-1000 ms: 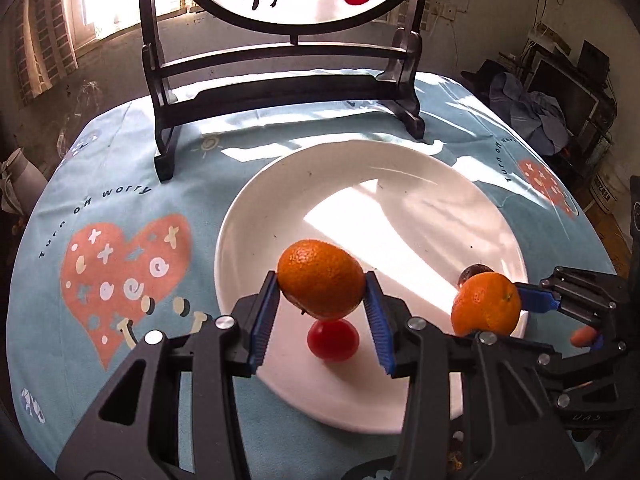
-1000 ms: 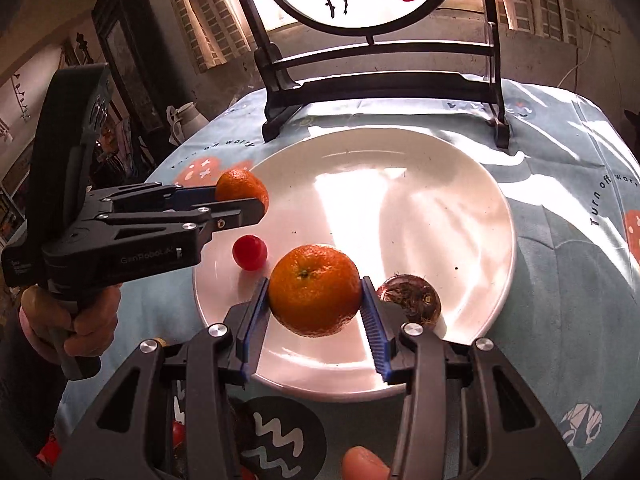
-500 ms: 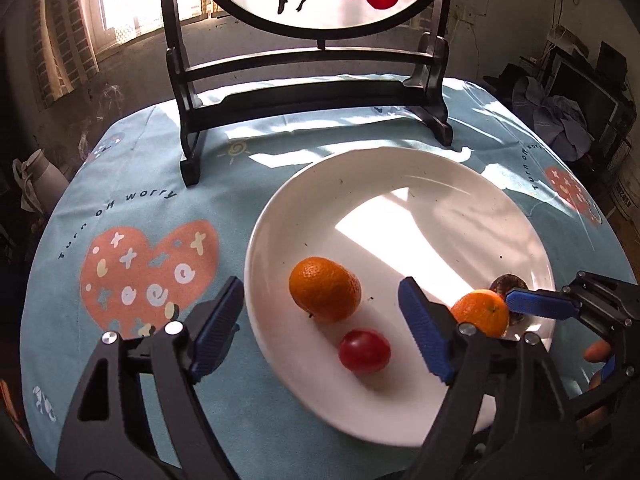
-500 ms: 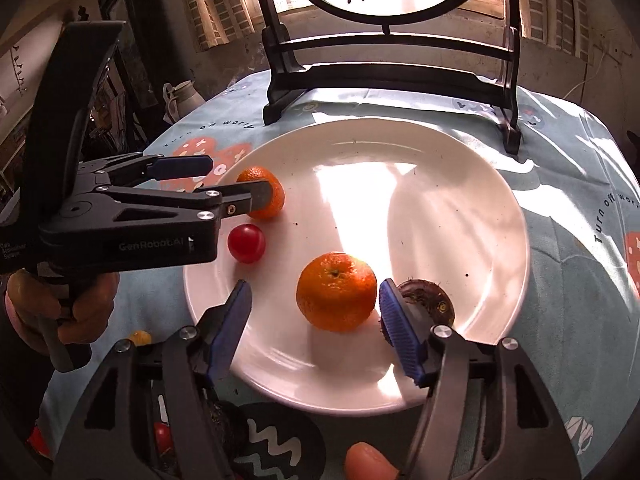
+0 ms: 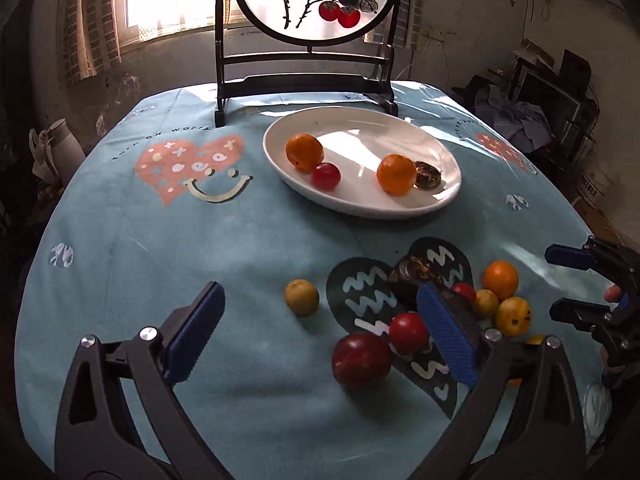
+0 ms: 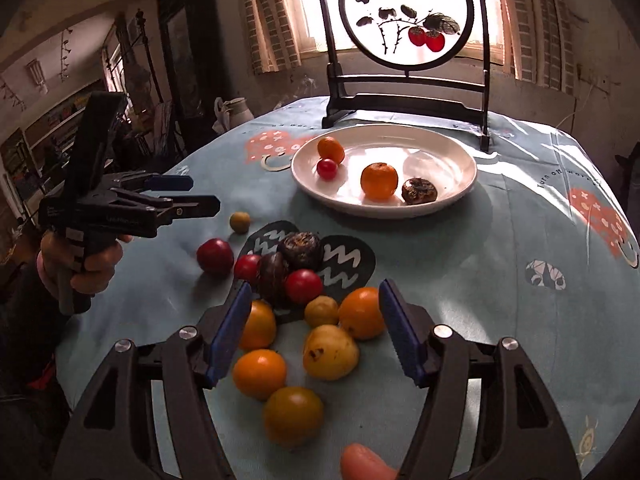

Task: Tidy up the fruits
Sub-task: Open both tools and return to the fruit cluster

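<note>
A white plate [image 5: 440, 148] [image 6: 460, 156] holds two oranges [image 5: 304, 152] [image 5: 396, 173], a small red fruit [image 5: 325, 176] and a dark fruit [image 5: 428, 175]. Near the front lies a loose pile: a large red fruit [image 5: 361, 358] [image 6: 215, 256], a yellow-green fruit [image 5: 302, 297], dark fruits [image 6: 301, 251] and several orange and yellow fruits [image 6: 361, 312]. My left gripper [image 5: 320, 336] is open and empty above the cloth before the pile. My right gripper [image 6: 314, 328] is open and empty over the pile's orange and yellow fruits.
A dark wooden stand with a round painted screen [image 5: 312, 0] [image 6: 404, 20] stands behind the plate. The round table has a light blue printed cloth [image 5: 160, 220]. A white jug [image 6: 234, 110] sits off the far left edge. Clutter fills the room's right side.
Both grippers opened, left their oranges on the plate, and pulled back toward the front of the table, so the loose fruit pile is now in view.
</note>
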A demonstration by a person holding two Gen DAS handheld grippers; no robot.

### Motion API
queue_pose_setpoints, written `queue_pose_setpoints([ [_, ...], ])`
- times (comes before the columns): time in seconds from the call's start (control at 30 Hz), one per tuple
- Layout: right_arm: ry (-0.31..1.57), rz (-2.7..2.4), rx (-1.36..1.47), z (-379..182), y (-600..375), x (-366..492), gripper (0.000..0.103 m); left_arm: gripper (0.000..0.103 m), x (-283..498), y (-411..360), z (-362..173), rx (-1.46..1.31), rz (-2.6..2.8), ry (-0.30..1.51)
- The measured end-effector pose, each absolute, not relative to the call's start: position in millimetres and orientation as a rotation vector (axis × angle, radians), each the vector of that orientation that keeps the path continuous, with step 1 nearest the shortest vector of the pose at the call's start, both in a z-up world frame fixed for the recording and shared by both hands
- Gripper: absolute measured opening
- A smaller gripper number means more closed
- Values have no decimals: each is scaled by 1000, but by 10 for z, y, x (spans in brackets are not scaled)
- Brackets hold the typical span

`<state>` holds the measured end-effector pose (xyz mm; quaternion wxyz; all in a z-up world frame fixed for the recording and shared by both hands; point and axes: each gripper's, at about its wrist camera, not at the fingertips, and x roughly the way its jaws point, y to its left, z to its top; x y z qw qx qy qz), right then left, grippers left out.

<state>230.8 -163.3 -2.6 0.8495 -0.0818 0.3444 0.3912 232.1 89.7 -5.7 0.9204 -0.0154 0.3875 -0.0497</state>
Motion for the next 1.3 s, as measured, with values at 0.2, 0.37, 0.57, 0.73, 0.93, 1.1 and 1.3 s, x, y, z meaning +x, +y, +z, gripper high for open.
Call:
queue_pose_setpoints([
  [0.2, 741, 884, -292, -181, -1639, 1934, 66, 99, 1987, 826, -149, 43, -77, 762],
  [0.37, 816, 868, -325, -334, -1568, 1959, 66, 99, 1954, 933, -208, 1, -61, 780],
  [0.57, 844, 845, -333, -389, -1574, 1963, 65, 99, 1955, 909, -224, 26, -56, 776],
  [0.73, 869, 841, -333, -426, -1581, 1978, 49, 99, 1912, 751, -248, 105, -86, 761],
  [0.93, 879, 814, -305, -420, -1655, 2044, 38, 92, 1903, 620, -308, 158, -133, 761],
  [1.1, 839, 843, -148, -245, -1865, 2113, 38, 65, 1983, 545, -396, 180, -162, 797],
  [1.3, 867, 813, -76, -232, -1942, 2206, 38, 62, 2097, 547, -451, 171, -150, 824],
])
